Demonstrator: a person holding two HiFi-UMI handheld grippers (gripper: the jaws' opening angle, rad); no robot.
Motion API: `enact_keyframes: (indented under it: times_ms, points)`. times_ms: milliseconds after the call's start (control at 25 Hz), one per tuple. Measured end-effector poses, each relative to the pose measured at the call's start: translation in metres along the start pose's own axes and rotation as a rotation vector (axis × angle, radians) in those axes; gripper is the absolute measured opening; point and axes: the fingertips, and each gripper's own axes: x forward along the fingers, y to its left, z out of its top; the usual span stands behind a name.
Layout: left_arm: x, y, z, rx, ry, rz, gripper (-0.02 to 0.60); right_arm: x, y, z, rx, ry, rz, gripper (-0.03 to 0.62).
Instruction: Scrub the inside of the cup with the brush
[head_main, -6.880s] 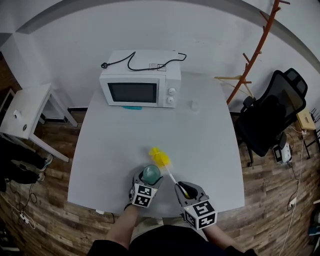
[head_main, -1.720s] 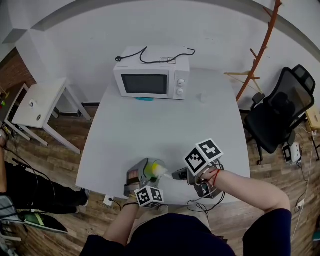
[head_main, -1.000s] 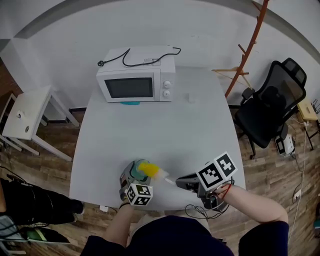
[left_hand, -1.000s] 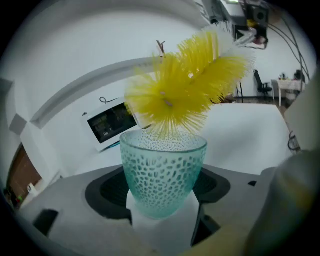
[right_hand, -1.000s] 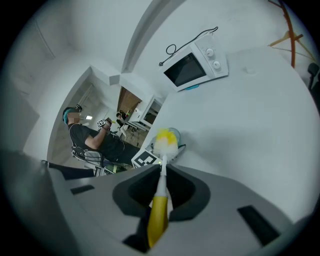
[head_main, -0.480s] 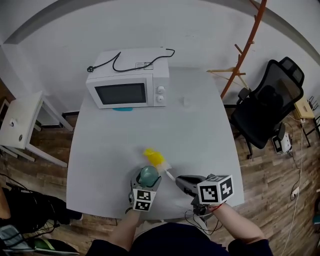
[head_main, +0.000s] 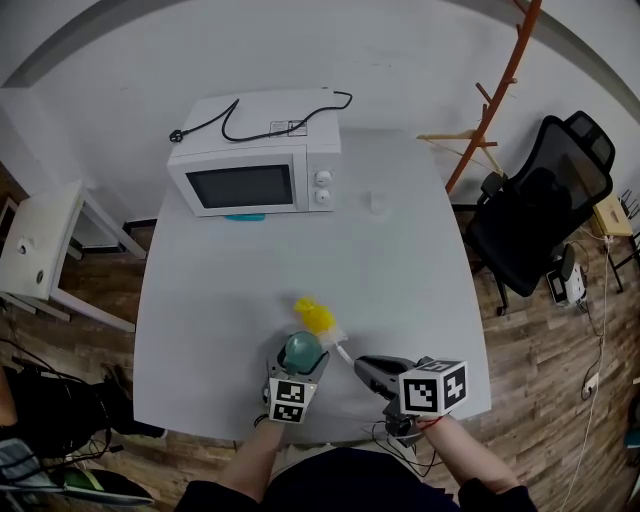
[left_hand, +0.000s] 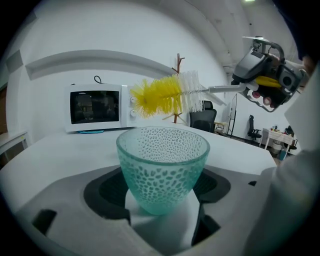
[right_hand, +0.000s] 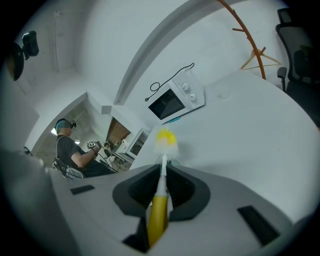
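Observation:
A teal dimpled glass cup (left_hand: 162, 167) stands upright between the jaws of my left gripper (left_hand: 162, 200), which is shut on its lower part; in the head view the cup (head_main: 301, 350) sits just above the table's near edge. My right gripper (right_hand: 159, 200) is shut on the yellow handle of a bottle brush (right_hand: 159, 200). The brush's yellow and white bristle head (head_main: 314, 317) (left_hand: 165, 95) hangs outside the cup, a little above and beyond its rim. The right gripper (head_main: 375, 375) is to the right of the cup.
A white microwave (head_main: 255, 165) with a black cord on top stands at the far side of the grey table (head_main: 400, 270). A small white object (head_main: 377, 203) lies near it. A black office chair (head_main: 535, 215) and an orange coat stand (head_main: 495, 90) are at the right.
Earlier the brush head was down in the tilted cup. It has since come out, the cup has been set upright, and the right gripper has swung lower and closer to me.

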Motion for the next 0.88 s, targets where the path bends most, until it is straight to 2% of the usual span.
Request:
enact_keyframes:
  times_ms: [240, 600, 720, 880]
  points:
    - [-0.008, 0.002, -0.006, -0.049, -0.010, -0.021, 0.407, 0.001, 0.010, -0.002, -0.006, -0.010, 0.015, 0.049]
    - [-0.052, -0.006, -0.001, -0.030, -0.018, -0.033, 0.408, -0.013, 0.018, -0.020, 0.010, -0.055, -0.023, 0.049]
    - [-0.075, -0.013, 0.008, -0.027, -0.049, -0.039, 0.407, -0.020, 0.024, -0.026, 0.021, -0.089, -0.031, 0.049]
    - [-0.105, -0.027, 0.022, -0.063, -0.122, -0.054, 0.384, -0.026, 0.036, -0.040, 0.010, -0.113, -0.033, 0.049]
